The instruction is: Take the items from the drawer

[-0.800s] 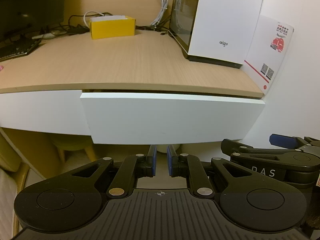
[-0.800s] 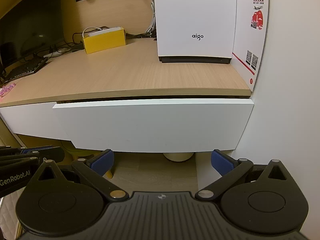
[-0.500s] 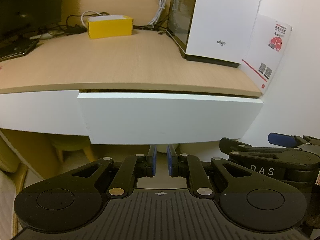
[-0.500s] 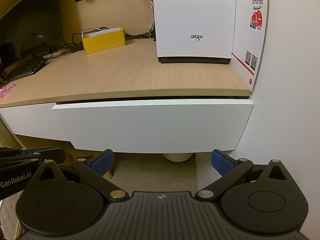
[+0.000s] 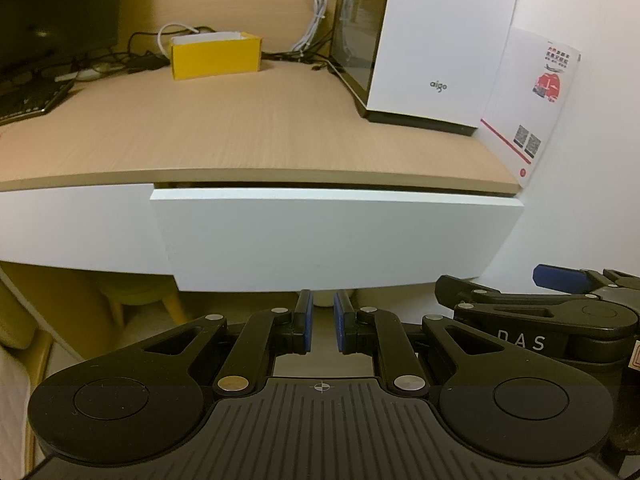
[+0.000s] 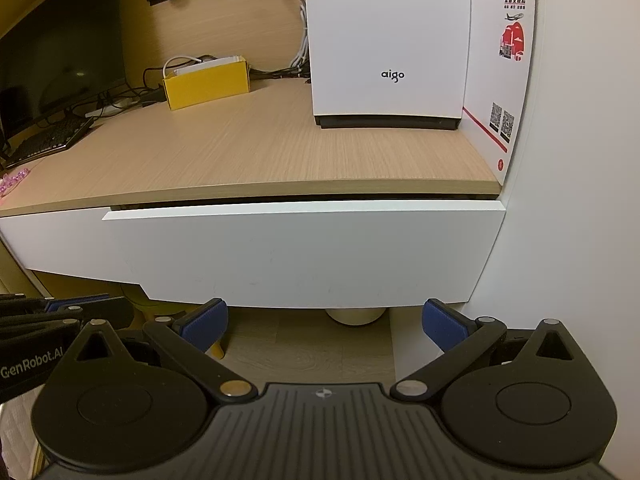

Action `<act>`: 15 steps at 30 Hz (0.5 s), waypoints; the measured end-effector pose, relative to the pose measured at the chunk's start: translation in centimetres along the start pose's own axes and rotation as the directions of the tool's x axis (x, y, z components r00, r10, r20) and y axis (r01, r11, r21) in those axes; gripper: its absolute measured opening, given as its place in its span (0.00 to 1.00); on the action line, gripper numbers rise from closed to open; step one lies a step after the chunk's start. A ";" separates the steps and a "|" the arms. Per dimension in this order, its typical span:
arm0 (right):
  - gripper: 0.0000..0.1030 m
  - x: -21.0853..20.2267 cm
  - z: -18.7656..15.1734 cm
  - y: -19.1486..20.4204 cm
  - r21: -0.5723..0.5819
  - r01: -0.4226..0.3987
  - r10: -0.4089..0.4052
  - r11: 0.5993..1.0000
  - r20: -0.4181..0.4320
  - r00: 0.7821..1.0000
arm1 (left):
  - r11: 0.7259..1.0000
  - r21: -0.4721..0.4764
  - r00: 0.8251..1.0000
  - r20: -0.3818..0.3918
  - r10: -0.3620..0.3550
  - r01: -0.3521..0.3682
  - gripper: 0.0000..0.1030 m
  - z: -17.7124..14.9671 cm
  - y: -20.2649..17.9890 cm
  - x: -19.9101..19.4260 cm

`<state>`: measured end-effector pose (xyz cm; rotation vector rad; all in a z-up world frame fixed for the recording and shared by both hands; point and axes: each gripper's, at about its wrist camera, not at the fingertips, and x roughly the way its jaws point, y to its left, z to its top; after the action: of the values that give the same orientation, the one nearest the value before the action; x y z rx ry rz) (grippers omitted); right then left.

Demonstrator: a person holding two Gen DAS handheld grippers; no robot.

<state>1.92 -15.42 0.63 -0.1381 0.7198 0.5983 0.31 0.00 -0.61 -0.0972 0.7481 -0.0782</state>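
White case (image 6: pixel 386 40) reads "aigo"; left tool (image 6: pixel 28 364) "GenRobot.AI".

— What finish was seen on the drawer front (image 5: pixel 332 240)?
— A smooth, matt white laminate was shown, beneath a desk top (image 6: pixel 256 152) of pale wood-grain veneer.
— And on the far objects?
— The yellow box (image 6: pixel 206 84) was taken for matt cardboard, the white case (image 6: pixel 386 40) for smooth plastic, and the leaflet (image 5: pixel 528 104) at the right for printed paper.
— The gripper pads (image 6: pixel 206 324)?
— Matt blue rubber-like pads were seen on ribbed black plastic.

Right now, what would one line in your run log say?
phase: approach | drawer: barely ajar, untouched | left tongs: nearly shut, empty | right tongs: open, empty
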 end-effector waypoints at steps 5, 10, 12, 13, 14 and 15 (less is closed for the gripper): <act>1.00 -0.1 0.0 0.1 0.000 0.000 0.000 1.000 -0.001 1.000 | 1.000 -0.001 1.000 -0.002 -0.006 0.006 0.13 0.0 0.0 0.0; 1.00 0.1 0.1 0.0 0.000 -0.001 0.001 1.000 -0.005 1.000 | 1.000 0.000 1.000 -0.007 -0.011 0.011 0.13 0.0 0.1 0.1; 1.00 0.1 0.2 0.0 0.001 -0.002 0.002 1.000 -0.006 1.000 | 1.000 0.000 1.000 -0.008 -0.013 0.013 0.13 0.1 0.2 0.1; 1.00 0.1 0.2 0.0 0.000 -0.003 0.003 1.000 -0.006 1.000 | 1.000 0.001 1.000 -0.007 -0.013 0.013 0.13 0.1 0.2 0.1; 1.00 0.2 0.1 0.0 0.000 -0.003 0.003 1.000 -0.006 1.000 | 1.000 0.001 1.000 -0.008 -0.013 0.013 0.13 0.1 0.3 0.1; 1.00 0.2 0.2 0.0 -0.001 -0.003 0.003 1.000 -0.006 1.000 | 1.000 0.001 1.000 -0.008 -0.013 0.013 0.13 0.1 0.3 0.1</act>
<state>2.13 -15.26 0.61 -0.1399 0.7259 0.6012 0.49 0.27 -0.67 -0.1005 0.7558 -0.0913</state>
